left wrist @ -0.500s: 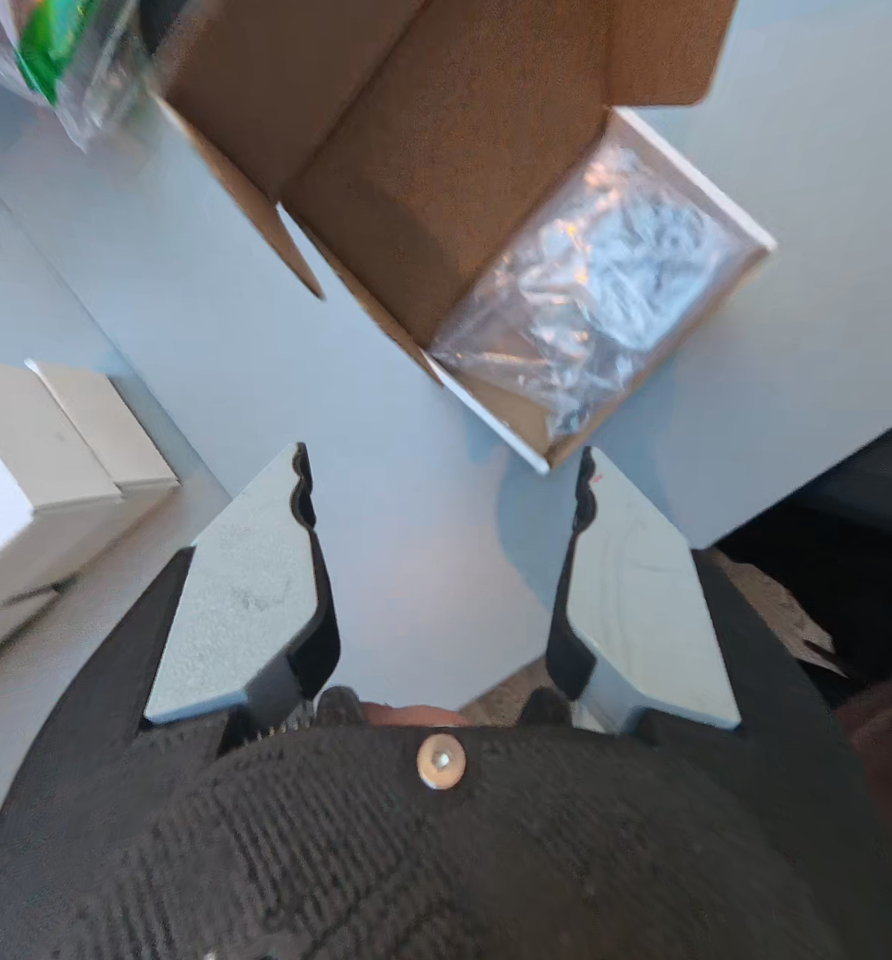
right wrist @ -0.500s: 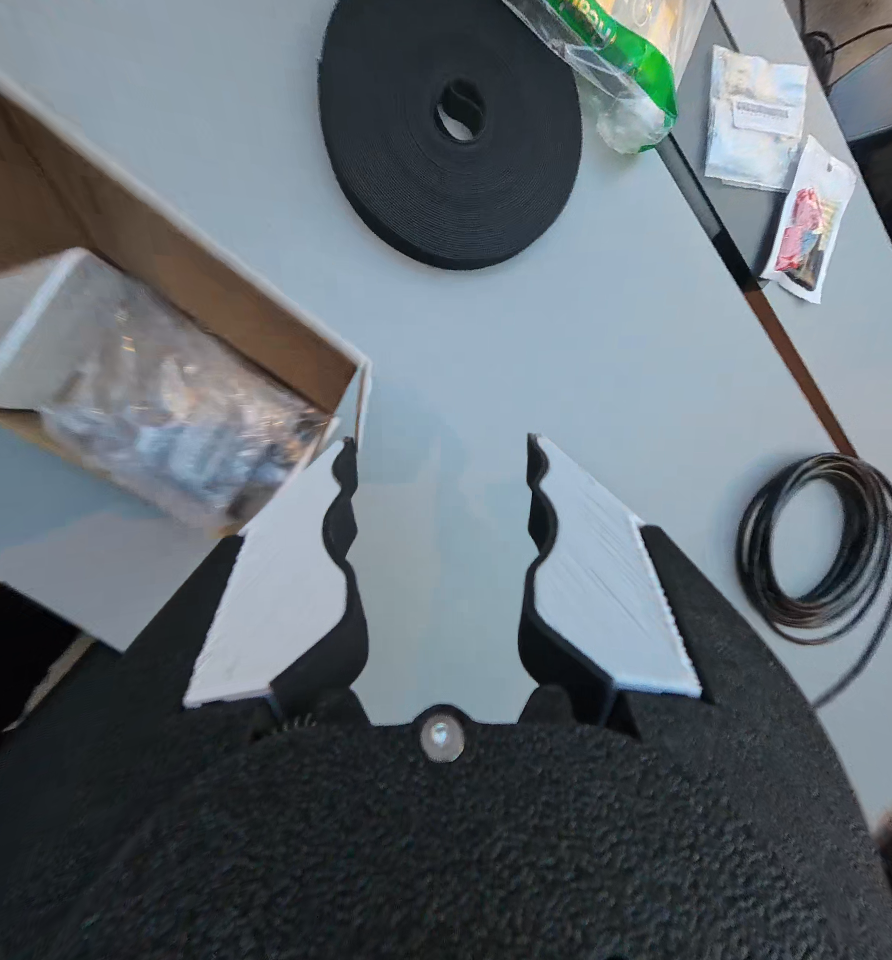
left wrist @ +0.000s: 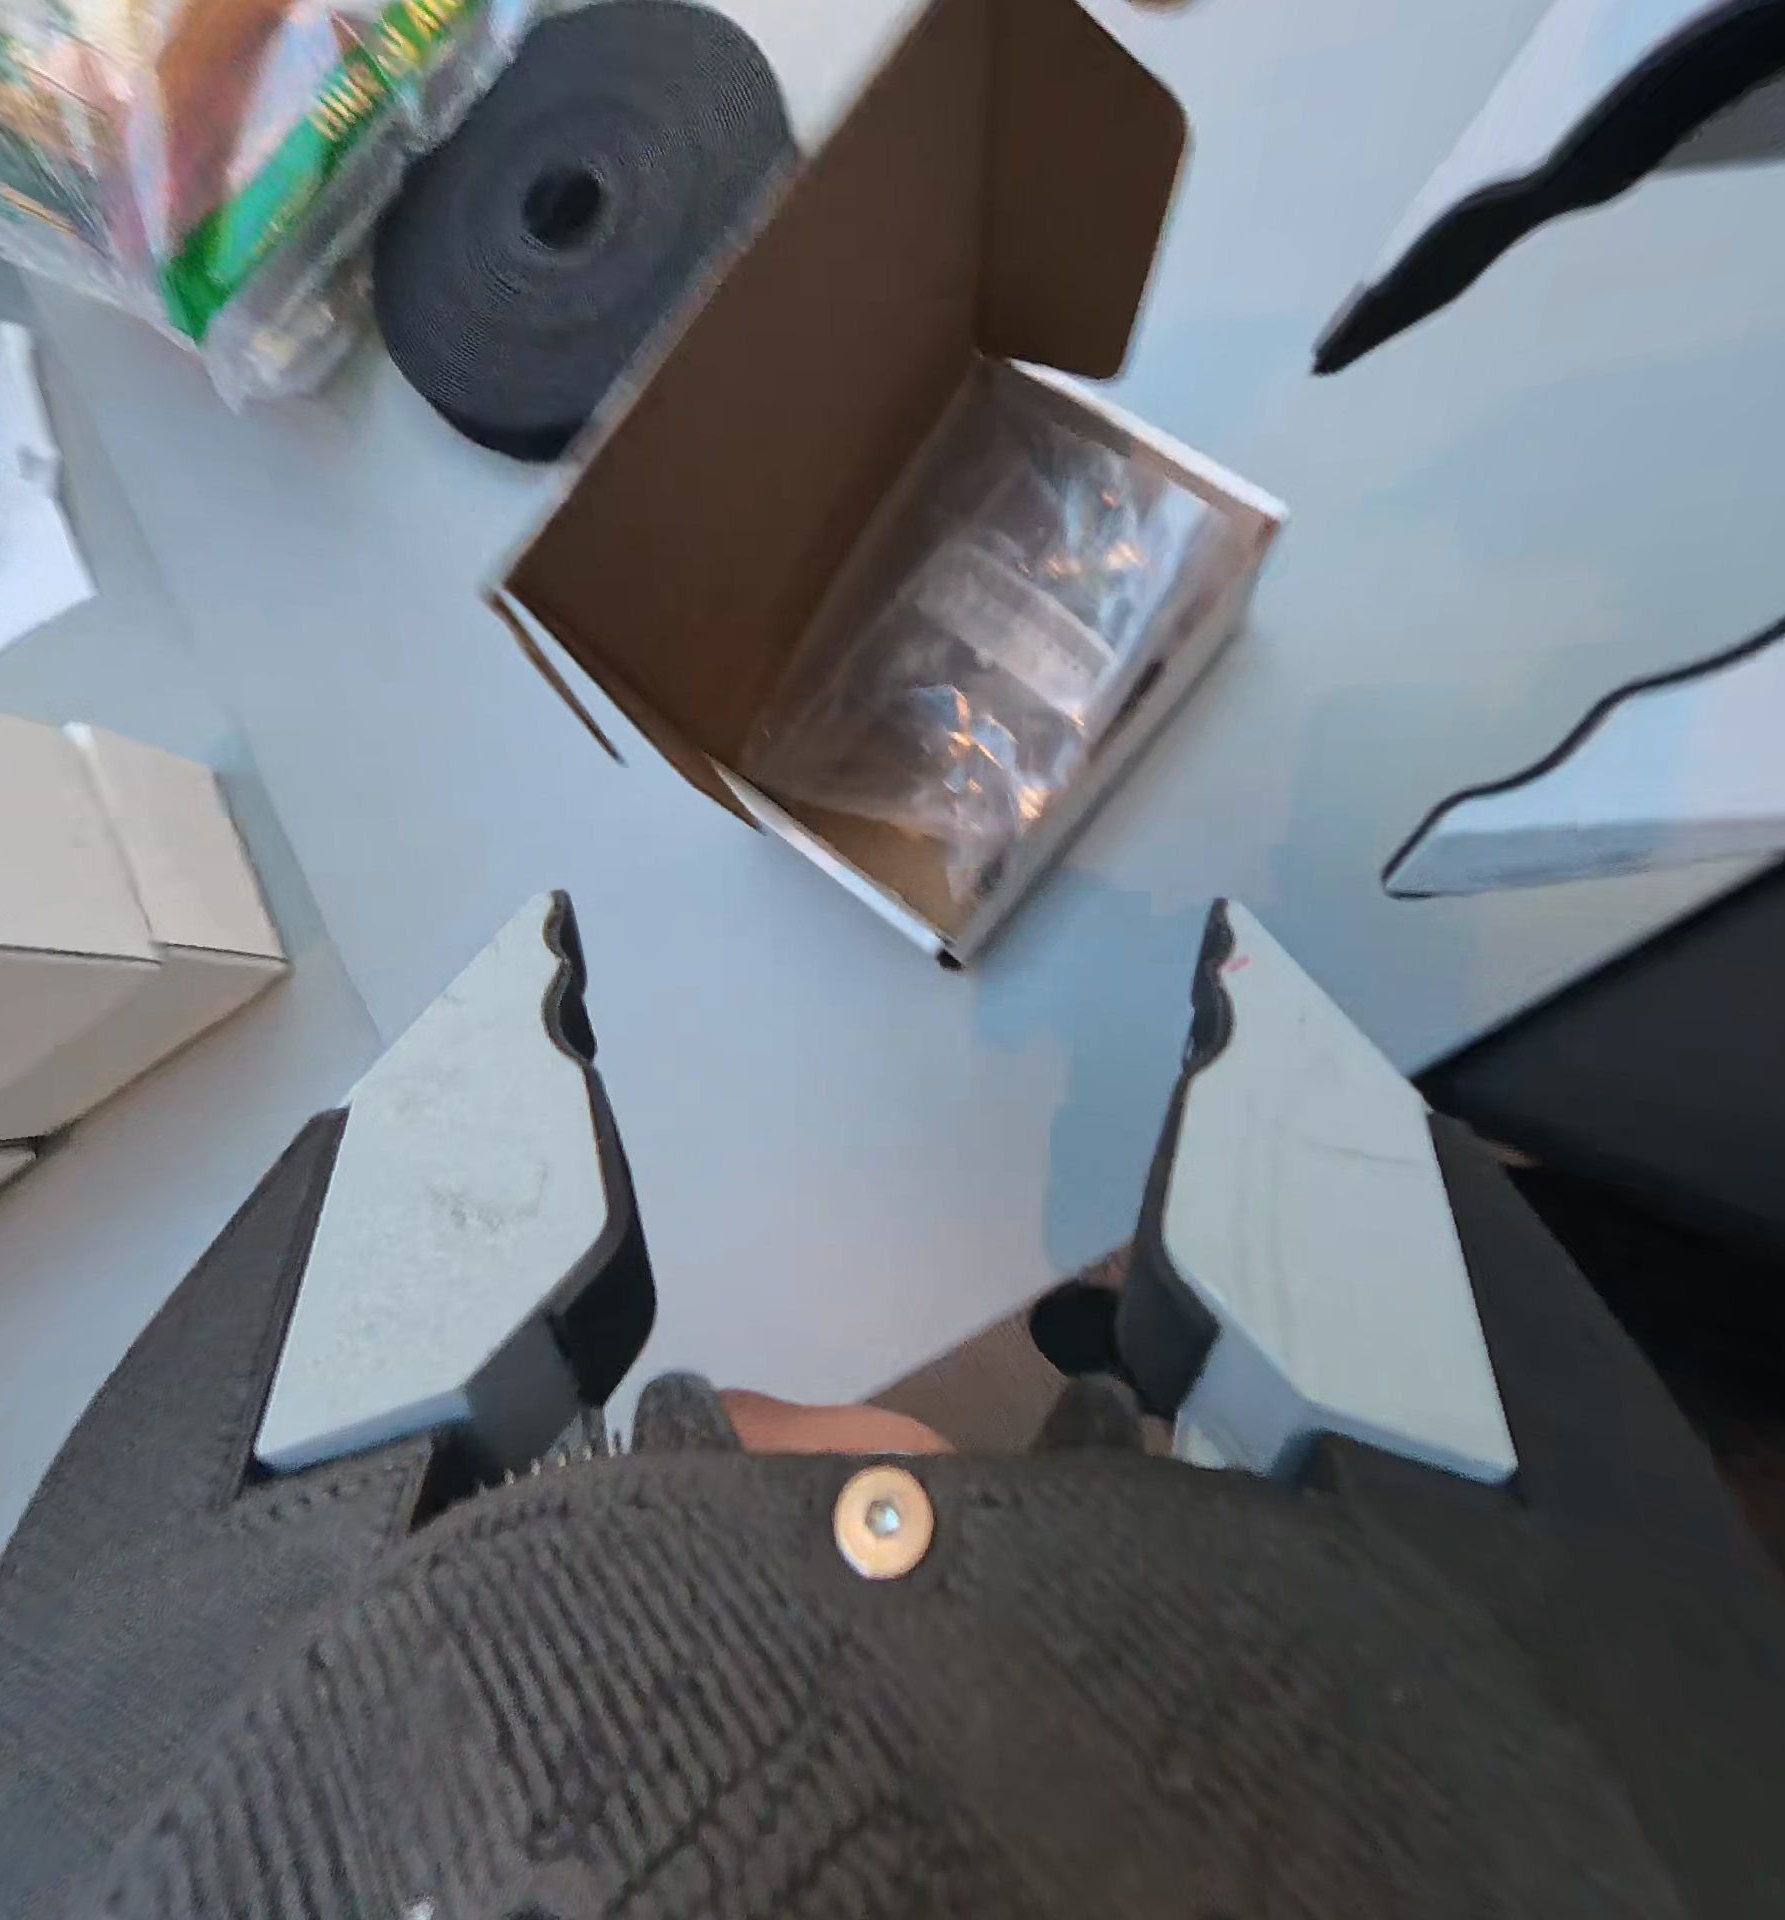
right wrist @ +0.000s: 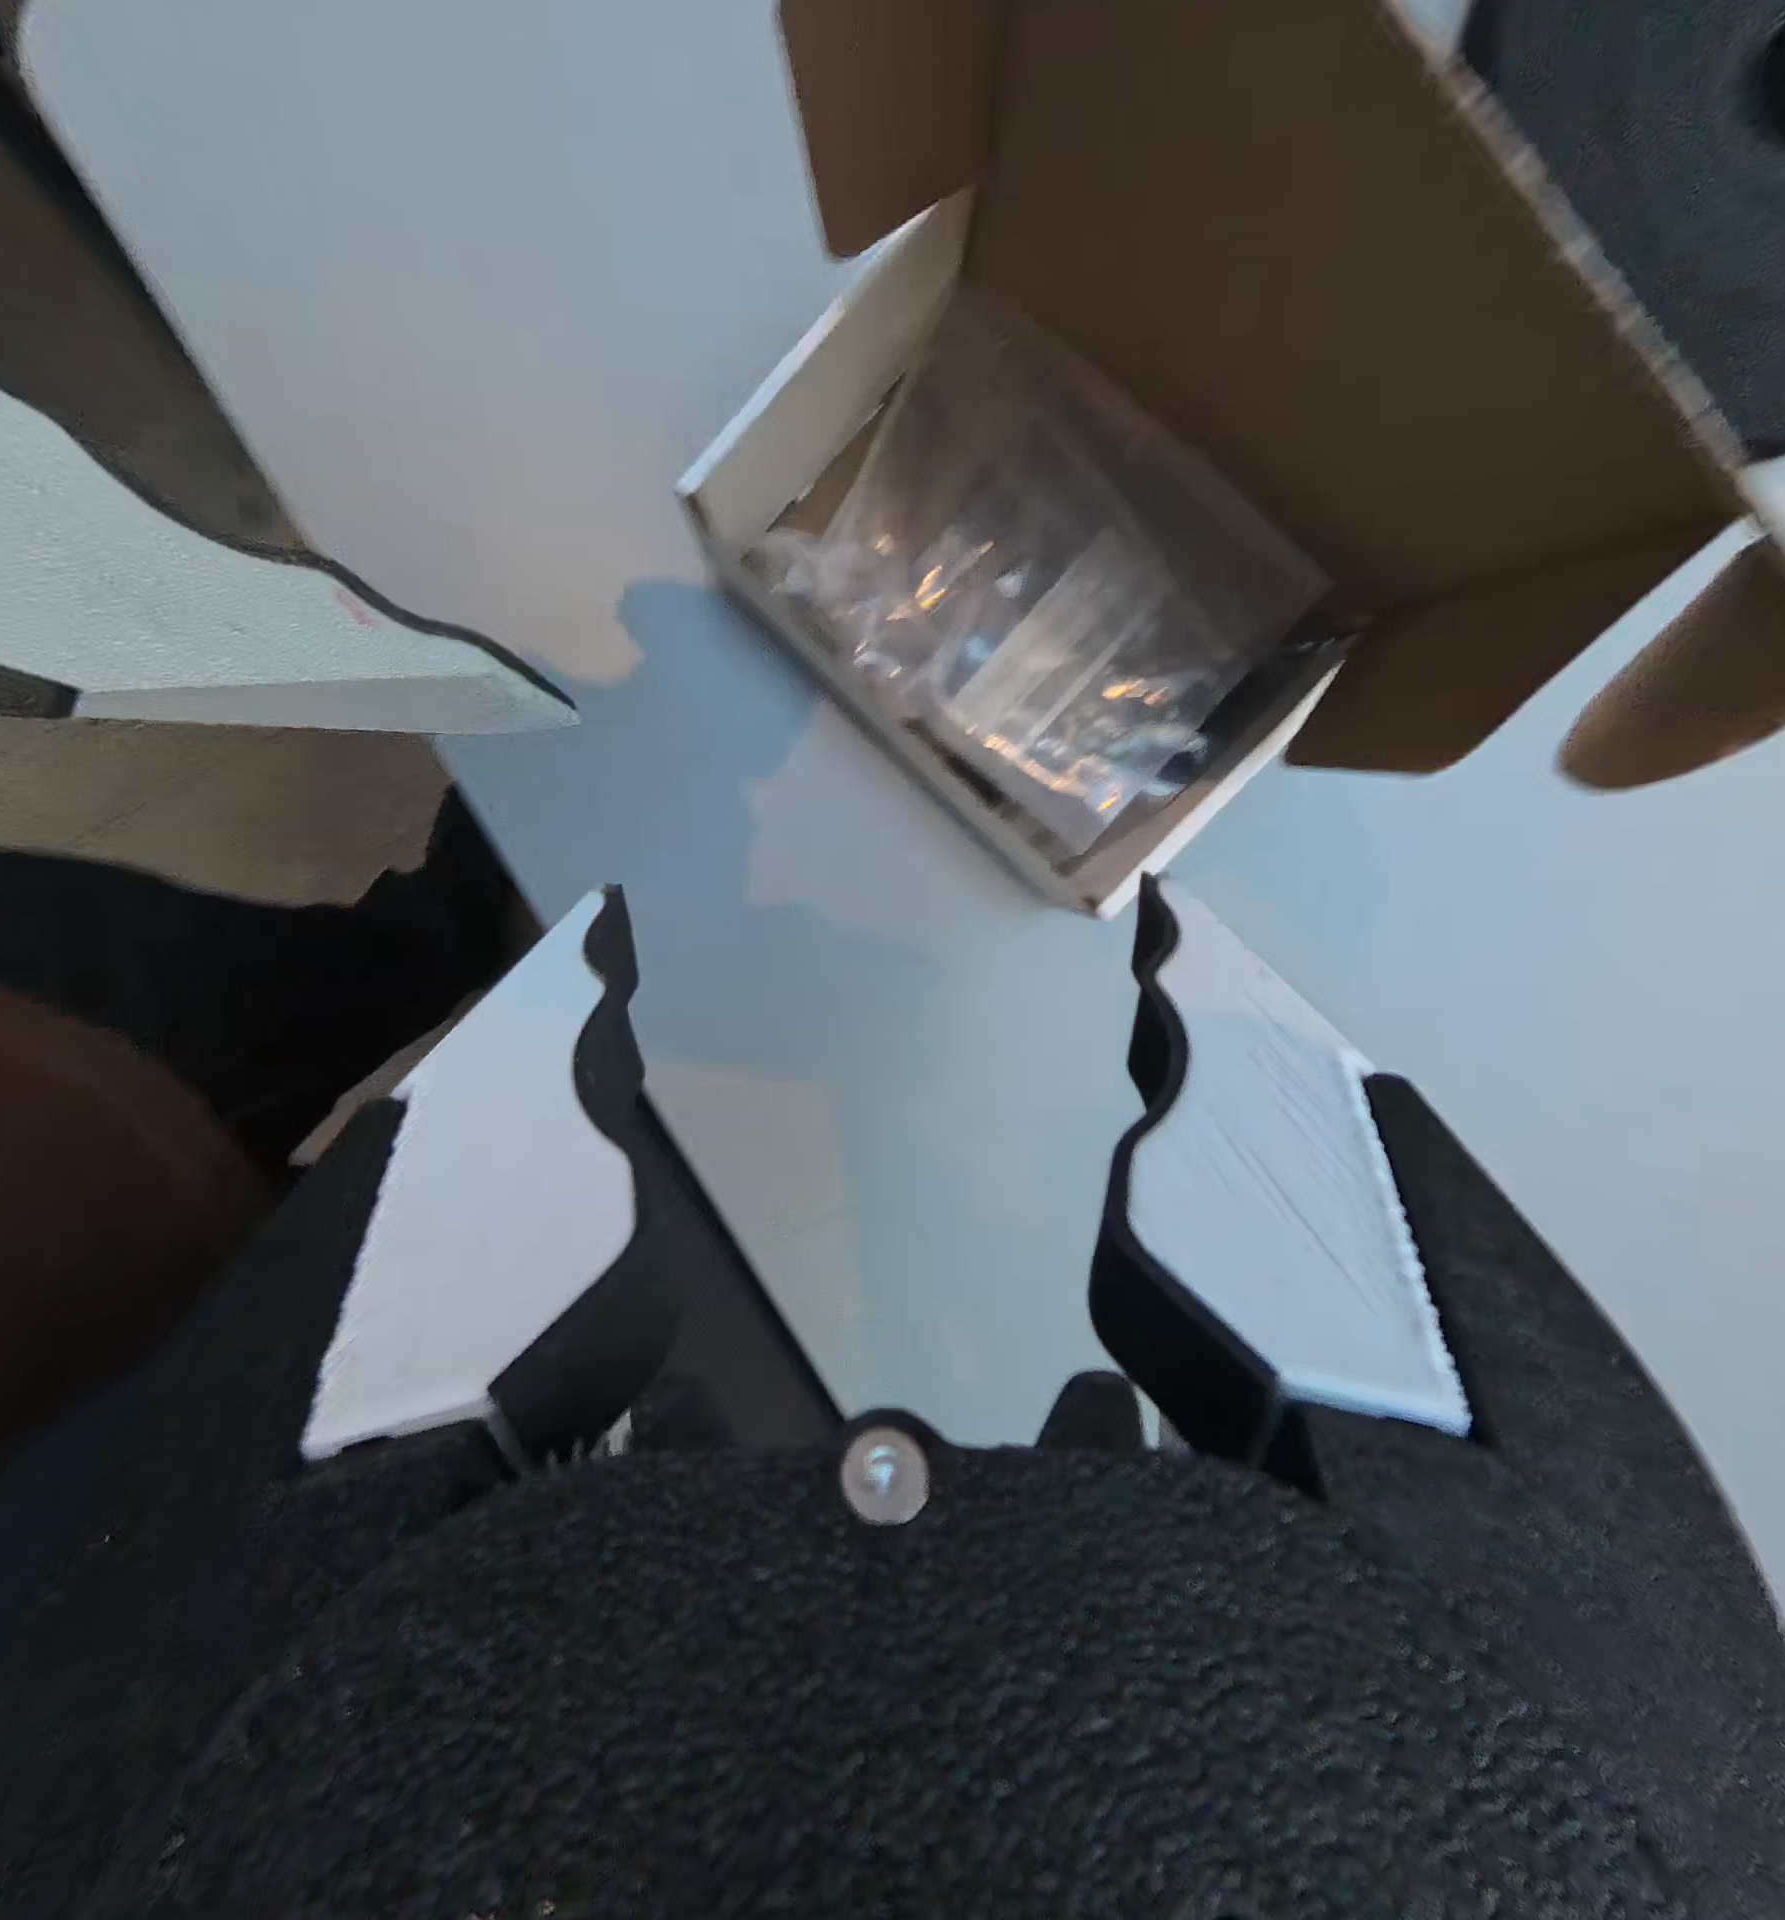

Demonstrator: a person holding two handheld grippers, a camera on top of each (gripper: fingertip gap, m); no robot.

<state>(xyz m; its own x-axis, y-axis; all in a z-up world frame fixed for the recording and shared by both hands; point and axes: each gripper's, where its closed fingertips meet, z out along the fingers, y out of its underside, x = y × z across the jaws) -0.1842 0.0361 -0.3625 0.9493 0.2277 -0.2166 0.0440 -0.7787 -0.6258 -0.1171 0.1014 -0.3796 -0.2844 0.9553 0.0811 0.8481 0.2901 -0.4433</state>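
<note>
Found left gripper [left wrist: 888, 935] with fingers spread wide and nothing between them, poised over bare table [left wrist: 431, 665]. Logged small cardboard box [left wrist: 815, 416] at 12 to 1 o'clock of those fingers, apart from both tips, standing on the table with its lid thrown back toward 12 and a brown side flap raised. Saw clear plastic bag [left wrist: 1002, 665] lying inside the box tray, crumpled and glinting; contents too blurred to name.

Found right gripper [right wrist: 877, 904] likewise wide and empty. Placed the same box [right wrist: 1231, 260] at 12 to 1 o'clock in its view, near white corner just beside the right-hand fingertip; could not tell touching from just clear. Saw bag [right wrist: 1033, 634] in plain sight through the open top. Caught one finger of the left gripper at 9 o'clock, well apart.

Judged the bag thin, slack and slippery, likely to slide in a shallow pinch. Judged the box light and apt to skid if nudged at that corner. Judged the raised lid and flap as walls on the far side, leaving the near side open.

Logged black roll [left wrist: 566, 229] at 11 o'clock behind the lid, green-banded packet [left wrist: 244, 187] at 10, pale boxes [left wrist: 88, 914] at 9.
</note>
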